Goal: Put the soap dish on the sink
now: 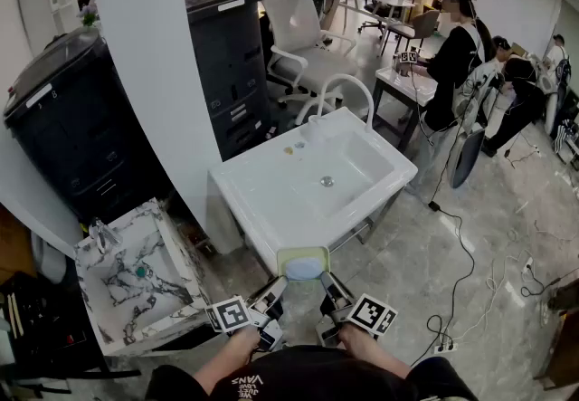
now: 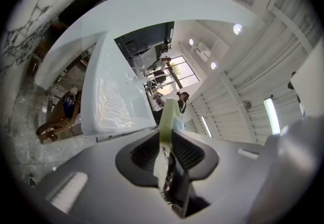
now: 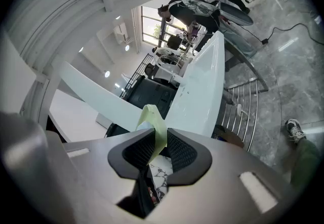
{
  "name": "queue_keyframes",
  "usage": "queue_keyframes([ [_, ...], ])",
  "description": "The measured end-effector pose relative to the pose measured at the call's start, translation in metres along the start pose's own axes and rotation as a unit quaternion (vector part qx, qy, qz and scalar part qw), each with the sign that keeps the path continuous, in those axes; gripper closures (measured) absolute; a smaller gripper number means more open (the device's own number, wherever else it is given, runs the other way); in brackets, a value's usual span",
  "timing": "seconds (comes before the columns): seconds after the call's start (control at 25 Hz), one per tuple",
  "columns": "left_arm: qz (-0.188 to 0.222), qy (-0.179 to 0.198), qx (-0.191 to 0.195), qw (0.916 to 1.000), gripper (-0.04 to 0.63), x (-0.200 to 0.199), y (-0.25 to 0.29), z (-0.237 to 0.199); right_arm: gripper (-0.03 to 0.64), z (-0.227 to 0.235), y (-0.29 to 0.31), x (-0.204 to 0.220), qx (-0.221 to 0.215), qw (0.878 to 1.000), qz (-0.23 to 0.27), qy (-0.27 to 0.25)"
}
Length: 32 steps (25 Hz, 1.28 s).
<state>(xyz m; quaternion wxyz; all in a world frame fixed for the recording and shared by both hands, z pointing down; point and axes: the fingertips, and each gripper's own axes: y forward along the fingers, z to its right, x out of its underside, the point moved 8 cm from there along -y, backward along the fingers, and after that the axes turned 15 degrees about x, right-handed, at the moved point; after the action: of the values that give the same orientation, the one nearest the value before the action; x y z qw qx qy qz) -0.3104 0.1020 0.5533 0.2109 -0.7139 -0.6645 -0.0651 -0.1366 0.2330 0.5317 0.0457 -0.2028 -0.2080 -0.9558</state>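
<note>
White sink (image 1: 256, 194) near corner: soap dish (image 1: 303, 262) there, left gripper (image 1: 280, 284), right gripper (image 1: 327, 283) jaws clamping opposite edges.

With the forearms (image 1: 226, 361) stretched forward side by side, the left gripper (image 1: 277, 287) and the right gripper (image 1: 327, 285) are held about level, each clamped on an opposite edge of the soap dish (image 1: 303, 262).

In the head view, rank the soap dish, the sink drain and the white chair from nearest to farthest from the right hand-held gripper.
1. Soap dish, held by the right hand-held gripper at the near edge of the sink.
2. Drain, mid-basin.
3. White chair, behind the sink.
</note>
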Motion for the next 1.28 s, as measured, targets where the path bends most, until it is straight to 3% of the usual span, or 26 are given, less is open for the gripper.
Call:
queue_keyframes([
  [0.72, 0.007, 0.002, 0.002, 1.0000, 0.469, 0.001, -0.001, -0.001, 0.541, 0.001, 0.003, -0.001, -0.016, 1.000, -0.002, -0.003],
  [1.04, 0.027, -0.006, 0.003, 0.9996, 0.469, 0.001, 0.045, -0.007, 0.541, 0.012, 0.021, -0.047, -0.020, 0.999, -0.025, -0.009],
  [1.28, 0.042, 0.005, -0.017, 0.9990, 0.469, -0.003, 0.092, -0.017, 0.541, 0.023, 0.044, -0.098, -0.028, 0.998, -0.044, -0.016],
])
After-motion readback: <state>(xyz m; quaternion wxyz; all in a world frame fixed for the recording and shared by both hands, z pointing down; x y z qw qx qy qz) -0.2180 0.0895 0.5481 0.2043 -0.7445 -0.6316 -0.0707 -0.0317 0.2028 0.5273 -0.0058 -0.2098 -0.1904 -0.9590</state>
